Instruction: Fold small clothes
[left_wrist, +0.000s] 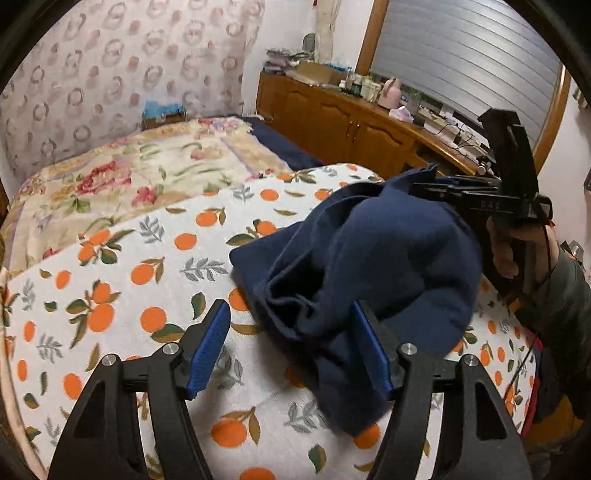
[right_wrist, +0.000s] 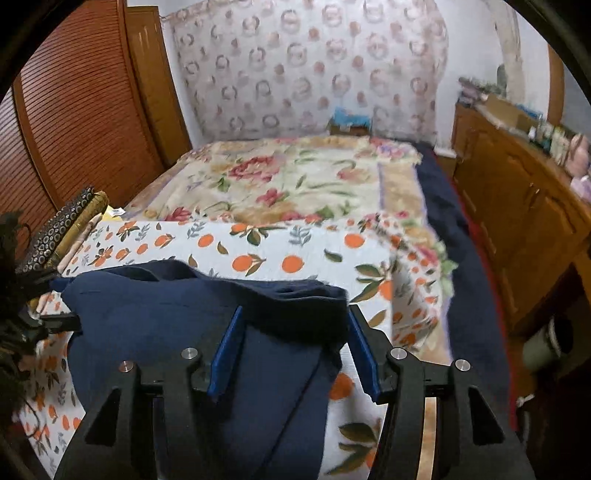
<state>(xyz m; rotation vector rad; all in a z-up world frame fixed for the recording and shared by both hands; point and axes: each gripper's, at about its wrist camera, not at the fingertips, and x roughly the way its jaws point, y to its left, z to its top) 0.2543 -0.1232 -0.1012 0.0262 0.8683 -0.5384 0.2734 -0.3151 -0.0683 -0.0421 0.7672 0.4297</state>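
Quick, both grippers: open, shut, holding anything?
Left gripper: open, holding nothing; crumpled navy blue cloth garment beside its right finger.
Right gripper: open above the garment, not gripping.

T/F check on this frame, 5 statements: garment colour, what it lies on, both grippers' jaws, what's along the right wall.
1. The garment is navy blue. True.
2. It lies flat and neatly folded. False: it sits bunched in a rumpled heap.
3. It rests on the orange-print sheet. True.
4. The left gripper is clamped shut on the cloth. False: its jaws stand apart; cloth lies against one pad only.
5. The right gripper has its jaws open, with cloth between them. True.
6. A wooden cabinet stands beside the bed. True.
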